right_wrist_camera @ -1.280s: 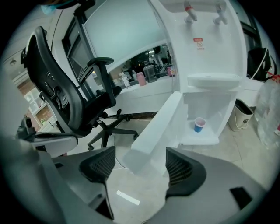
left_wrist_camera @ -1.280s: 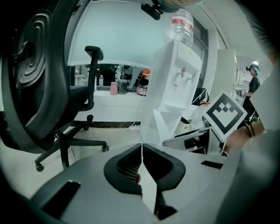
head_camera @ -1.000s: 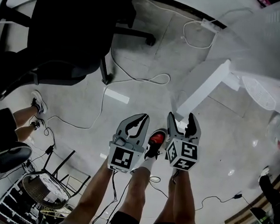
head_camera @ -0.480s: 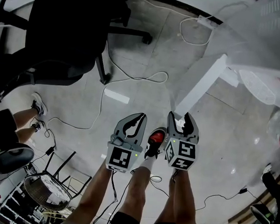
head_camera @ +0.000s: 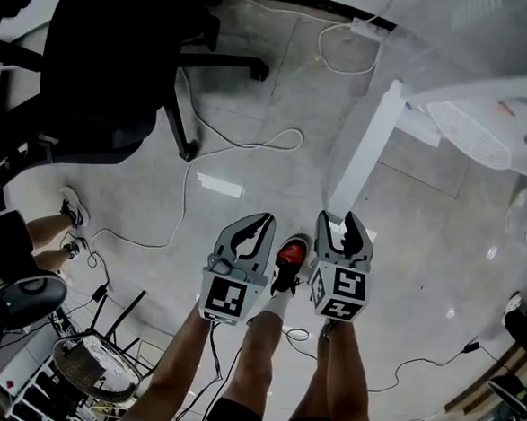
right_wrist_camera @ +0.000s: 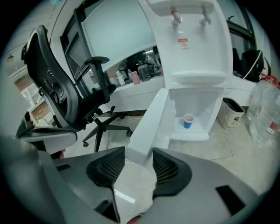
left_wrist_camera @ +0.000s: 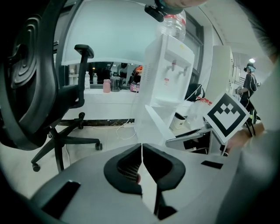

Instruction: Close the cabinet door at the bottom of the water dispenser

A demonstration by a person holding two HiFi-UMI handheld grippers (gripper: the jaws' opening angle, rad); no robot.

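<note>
Approach is the step in hand, by my reading: the cabinet door [right_wrist_camera: 151, 122] at the foot of the water dispenser [right_wrist_camera: 192, 39] stands swung wide open, and nothing has begun to push it home. In the right gripper view the dispenser rises at 1 o'clock and the door runs from the cabinet down toward 7 o'clock, its free edge ending between the jaws of the right gripper [right_wrist_camera: 138, 151]. Those jaws stand about half apart and are closing, with the door's edge in the gap; I see no pad pressing on it yet. The left gripper [left_wrist_camera: 141, 146] has its jaws together on nothing, with the dispenser at 1 o'clock in its own view. The next move probably calls for taking or bearing on that free edge and swinging it round toward 2 o'clock until it meets the cabinet front. The open cabinet compartment [right_wrist_camera: 205, 105] holds one small blue cup [right_wrist_camera: 188, 121] on its floor, well inside, so the door should clear it. A waste bin [right_wrist_camera: 232, 113] stands at 3 o'clock of the cabinet; its contents do not show.
</note>
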